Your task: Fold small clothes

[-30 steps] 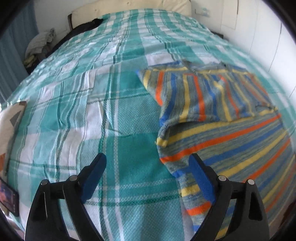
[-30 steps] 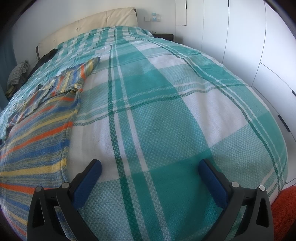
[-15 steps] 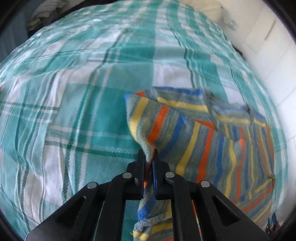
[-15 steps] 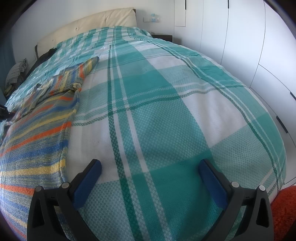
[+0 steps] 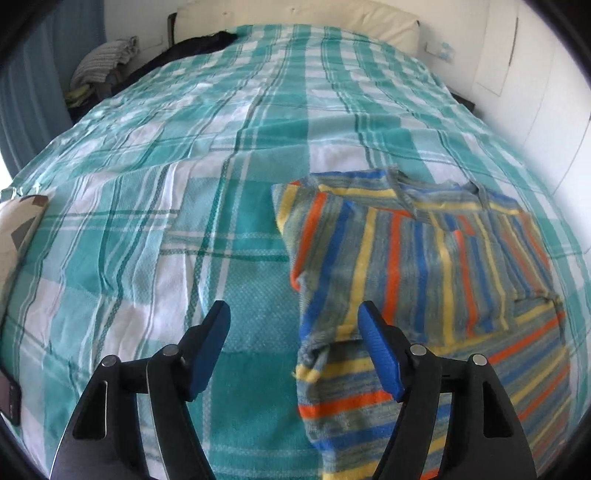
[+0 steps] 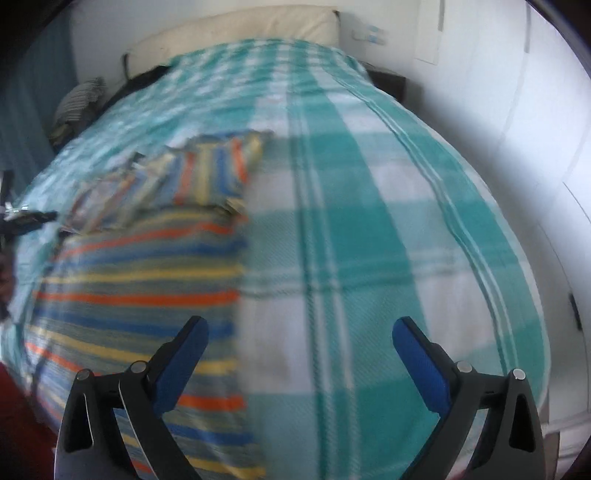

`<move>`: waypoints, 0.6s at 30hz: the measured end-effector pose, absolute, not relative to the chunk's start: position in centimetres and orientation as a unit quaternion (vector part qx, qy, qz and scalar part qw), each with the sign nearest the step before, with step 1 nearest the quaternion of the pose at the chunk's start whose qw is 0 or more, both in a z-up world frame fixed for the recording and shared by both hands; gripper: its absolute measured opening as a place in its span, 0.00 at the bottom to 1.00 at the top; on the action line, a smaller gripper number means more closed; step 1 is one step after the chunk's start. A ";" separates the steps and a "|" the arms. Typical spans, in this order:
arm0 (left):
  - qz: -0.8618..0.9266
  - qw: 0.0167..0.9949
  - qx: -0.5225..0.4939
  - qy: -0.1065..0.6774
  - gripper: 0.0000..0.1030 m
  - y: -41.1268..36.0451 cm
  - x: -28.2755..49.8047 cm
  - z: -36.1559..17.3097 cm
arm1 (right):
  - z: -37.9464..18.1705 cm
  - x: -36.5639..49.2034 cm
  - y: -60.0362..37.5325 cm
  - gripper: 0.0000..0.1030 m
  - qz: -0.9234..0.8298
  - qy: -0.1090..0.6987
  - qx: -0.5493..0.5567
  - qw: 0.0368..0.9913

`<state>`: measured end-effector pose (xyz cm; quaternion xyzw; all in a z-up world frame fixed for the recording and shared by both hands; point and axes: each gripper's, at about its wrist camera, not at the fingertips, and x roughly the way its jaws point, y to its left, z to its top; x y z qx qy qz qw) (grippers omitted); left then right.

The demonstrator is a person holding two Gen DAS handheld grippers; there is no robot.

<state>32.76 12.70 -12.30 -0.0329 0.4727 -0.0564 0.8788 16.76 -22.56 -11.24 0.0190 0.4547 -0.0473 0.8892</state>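
Note:
A small striped shirt in grey, blue, orange and yellow lies flat on the bed, with its left sleeve folded in over the body. My left gripper is open and empty, just off the shirt's left edge. In the right wrist view the shirt lies at the left, blurred. My right gripper is open and empty above the shirt's right edge and the blanket.
The bed is covered by a teal and white plaid blanket. A cream headboard stands at the far end. Piled clothes sit at the far left. White cupboard doors line the right side.
My left gripper closed on the shirt's left sleeve, folded it in, then let go and opened. My right gripper has shifted left toward the shirt's right edge.

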 end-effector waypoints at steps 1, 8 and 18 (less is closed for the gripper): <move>-0.058 0.878 -0.039 0.474 0.73 12.3 33.1 -12.7 | -9.9 18.5 -21.4 0.97 -0.003 0.445 0.043 0.895; -0.025 0.877 -0.110 0.467 0.77 14.0 34.0 -17.8 | -11.3 36.0 -17.3 0.83 0.146 0.448 0.287 0.834; -0.037 0.892 -0.094 0.440 0.86 13.3 33.4 -18.1 | -20.2 42.4 -13.2 0.07 0.081 0.568 0.278 0.770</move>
